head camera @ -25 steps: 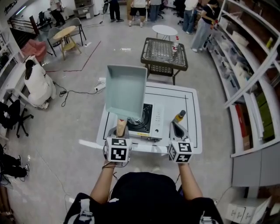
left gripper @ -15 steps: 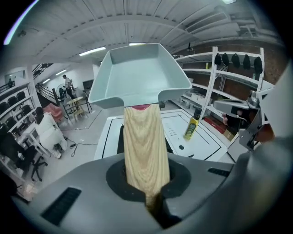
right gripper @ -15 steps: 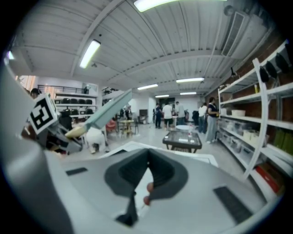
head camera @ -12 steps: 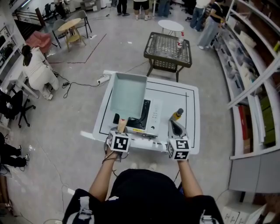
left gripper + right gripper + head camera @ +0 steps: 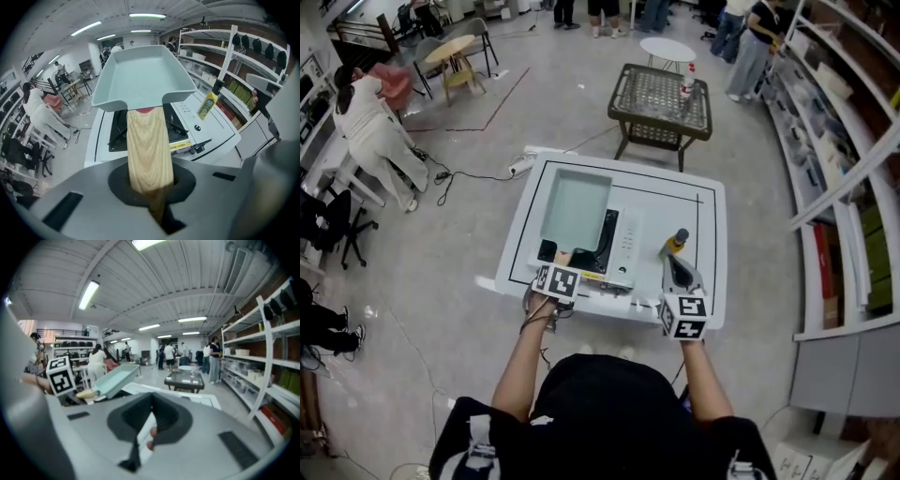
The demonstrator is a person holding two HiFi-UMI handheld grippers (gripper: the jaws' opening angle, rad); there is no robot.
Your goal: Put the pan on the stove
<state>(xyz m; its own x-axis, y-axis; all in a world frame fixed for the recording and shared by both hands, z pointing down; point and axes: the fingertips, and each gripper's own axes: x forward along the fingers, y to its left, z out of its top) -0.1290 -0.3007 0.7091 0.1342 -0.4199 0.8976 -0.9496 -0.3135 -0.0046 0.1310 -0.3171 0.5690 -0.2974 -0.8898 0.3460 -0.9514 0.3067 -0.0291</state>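
Grey concrete floor of a big workshop, with metal shelving along the right and a dark mesh-topped table ahead. Nearer, a white table with rounded corners and a black outline, carrying a white single-burner stove with a black grate. Over that grate, a rectangular pale blue-green pan, smooth and matte, with sloped walls and a flat light-wood handle of visible grain. Far end tipped upward, seemingly just clear of the burner. Beside the stove, upright on the tabletop, a small yellow bottle with a dark cap. Both forearms bare, stretched forward and down toward the table's near edge, well apart. Left gripper of grey plastic, clamped tight on the end of the wooden handle and bearing the pan. Right gripper near the bottle, jaws drawn together on nothing, only a thin slit between.
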